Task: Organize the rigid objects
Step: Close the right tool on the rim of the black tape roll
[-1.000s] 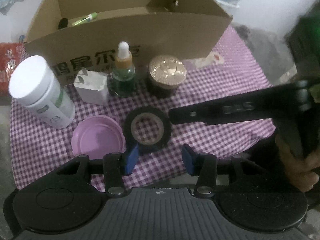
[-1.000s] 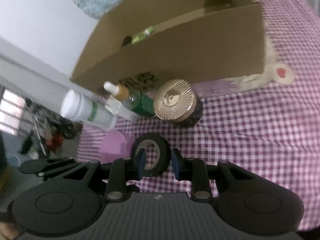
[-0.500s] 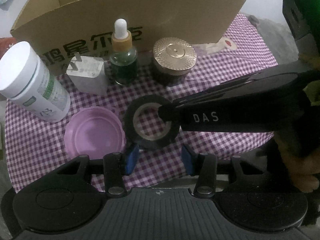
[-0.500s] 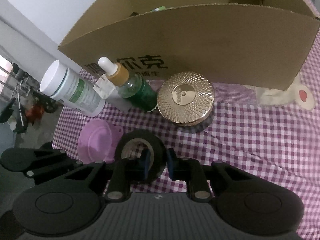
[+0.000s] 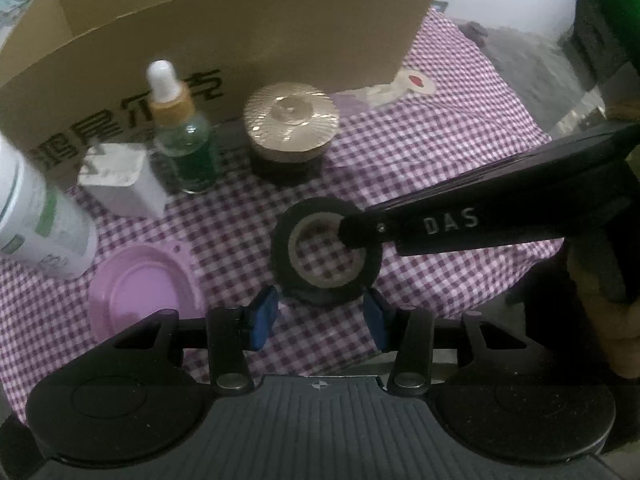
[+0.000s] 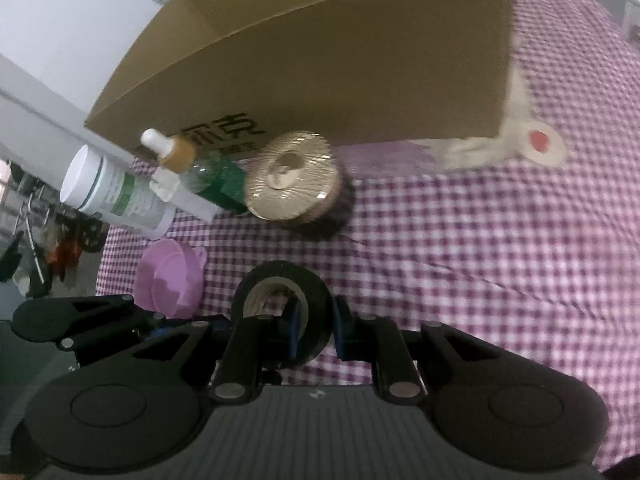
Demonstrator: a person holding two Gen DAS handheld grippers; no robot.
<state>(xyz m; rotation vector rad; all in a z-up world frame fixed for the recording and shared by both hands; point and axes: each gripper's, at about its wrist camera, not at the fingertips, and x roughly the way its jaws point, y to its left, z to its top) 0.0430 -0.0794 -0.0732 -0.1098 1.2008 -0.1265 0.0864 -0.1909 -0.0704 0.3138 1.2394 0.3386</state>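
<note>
Black tape roll [image 6: 316, 312] now clamped, tilted.

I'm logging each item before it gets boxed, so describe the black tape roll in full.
The black tape roll is a thick ring of dark tape wound on a pale inner core, the checked cloth showing through its hole. It sits near the cloth's front, right of the purple lid and in front of the gold-lidded jar. The right gripper is shut on its wall, one finger inside the hole.
</note>
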